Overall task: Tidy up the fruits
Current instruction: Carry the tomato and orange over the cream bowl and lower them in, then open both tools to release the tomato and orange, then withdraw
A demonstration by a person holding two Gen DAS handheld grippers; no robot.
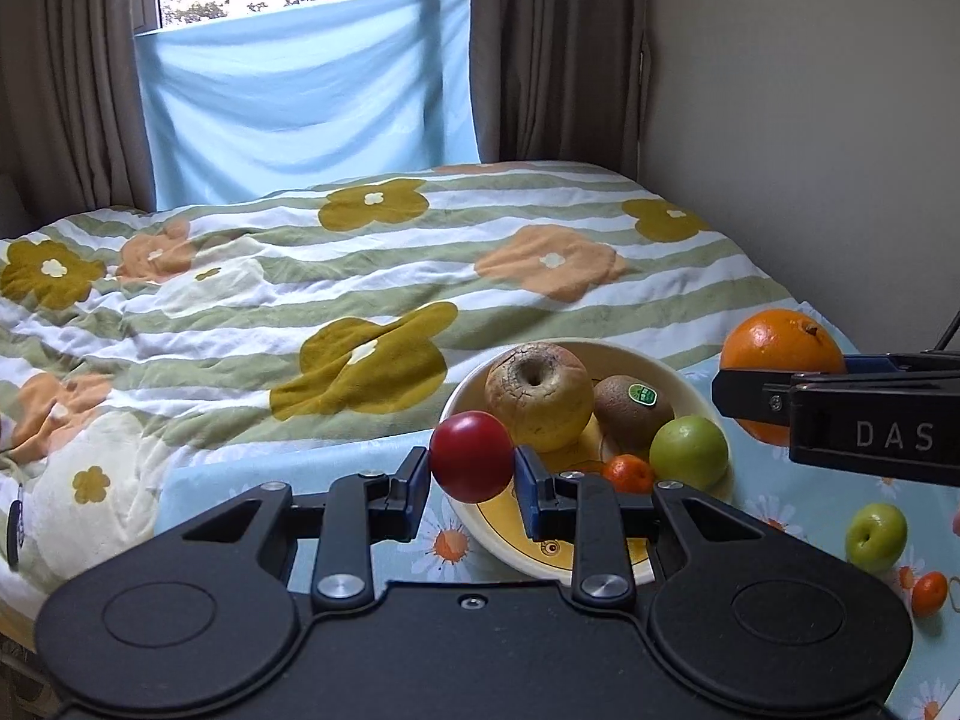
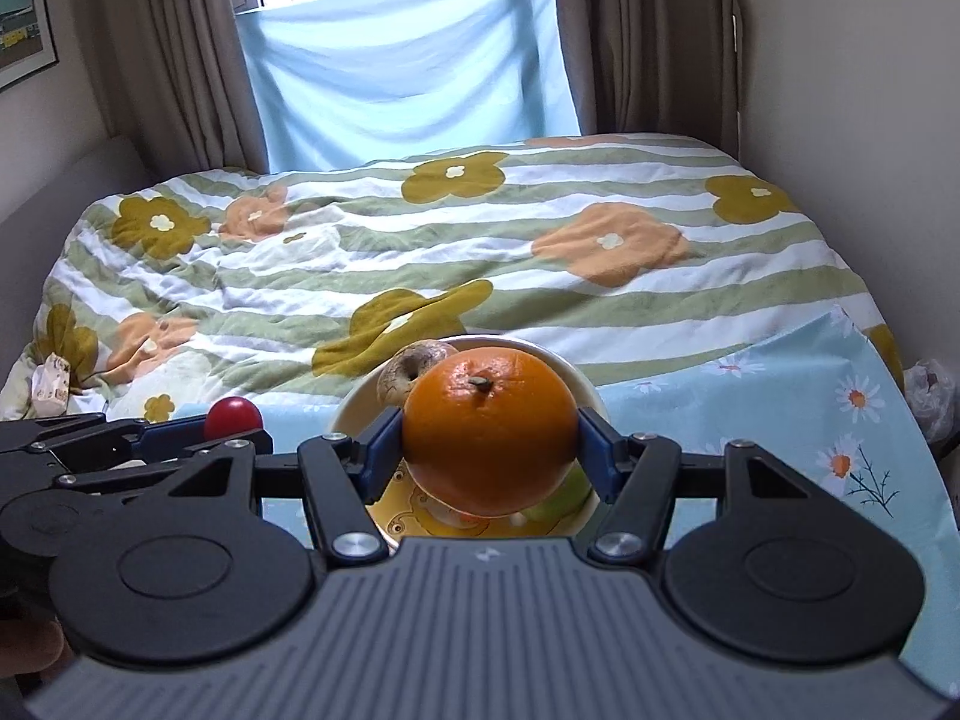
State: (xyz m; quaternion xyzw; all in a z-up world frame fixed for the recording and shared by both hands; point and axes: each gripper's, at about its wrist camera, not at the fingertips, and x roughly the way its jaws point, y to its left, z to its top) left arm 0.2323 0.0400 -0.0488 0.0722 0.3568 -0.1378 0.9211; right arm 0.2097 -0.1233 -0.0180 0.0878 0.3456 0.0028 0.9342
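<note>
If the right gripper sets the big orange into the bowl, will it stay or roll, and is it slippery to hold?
The orange is round, so it would probably roll until it meets something. The bowl already holds a wrinkled apple, a kiwi and a green fruit, which would likely stop it. Its skin looks glossy, so the right gripper may slip slightly.

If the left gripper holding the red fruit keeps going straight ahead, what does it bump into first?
Probably the wrinkled yellow apple in the bowl, right behind the red fruit held in the left gripper; depth is uncertain.
</note>
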